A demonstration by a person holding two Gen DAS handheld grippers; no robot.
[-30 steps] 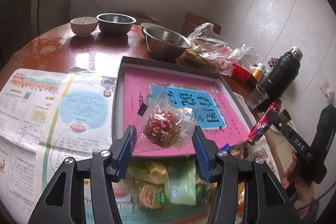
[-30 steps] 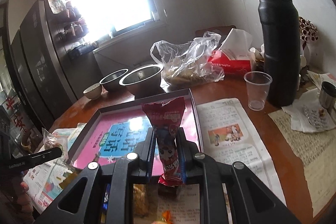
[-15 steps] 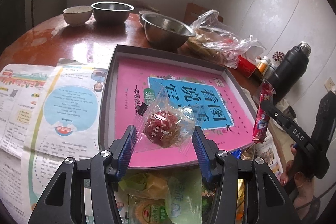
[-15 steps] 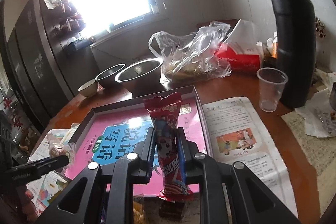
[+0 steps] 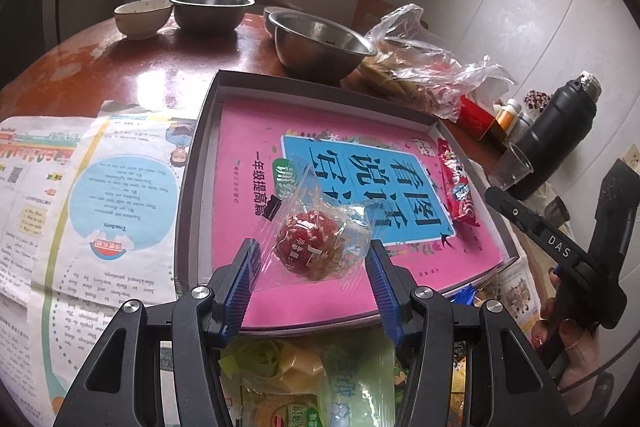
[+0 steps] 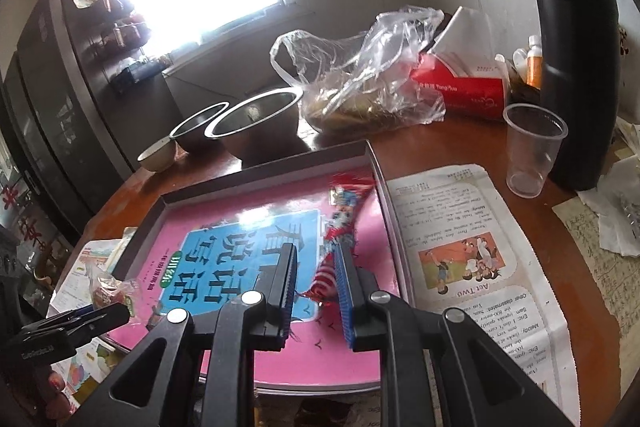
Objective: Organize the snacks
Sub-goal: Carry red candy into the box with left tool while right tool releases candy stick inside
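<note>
My left gripper [image 5: 310,259] is shut on a clear-wrapped red ball snack [image 5: 308,243] and holds it over the near edge of the grey tray [image 5: 192,163] with a pink book in it. My right gripper [image 6: 316,269] has opened; the long red snack packet [image 6: 340,223] lies in the tray along its right side, blurred, its lower end still between my jaws. The packet also shows in the left wrist view [image 5: 456,183]. Several more wrapped snacks [image 5: 304,379] lie in front of the tray.
Two steel bowls [image 5: 320,43] and a small ceramic bowl [image 5: 142,17] stand behind the tray. A plastic bag of food [image 6: 360,87], a red tissue box [image 6: 460,87], a black flask [image 6: 572,39] and a clear cup [image 6: 530,147] stand at the right. Newspapers [image 5: 80,195] flank the tray.
My right gripper lowered over the tray and opened, and the red packet dropped into the tray's right side. My left gripper moved forward over the tray with the ball snack.
</note>
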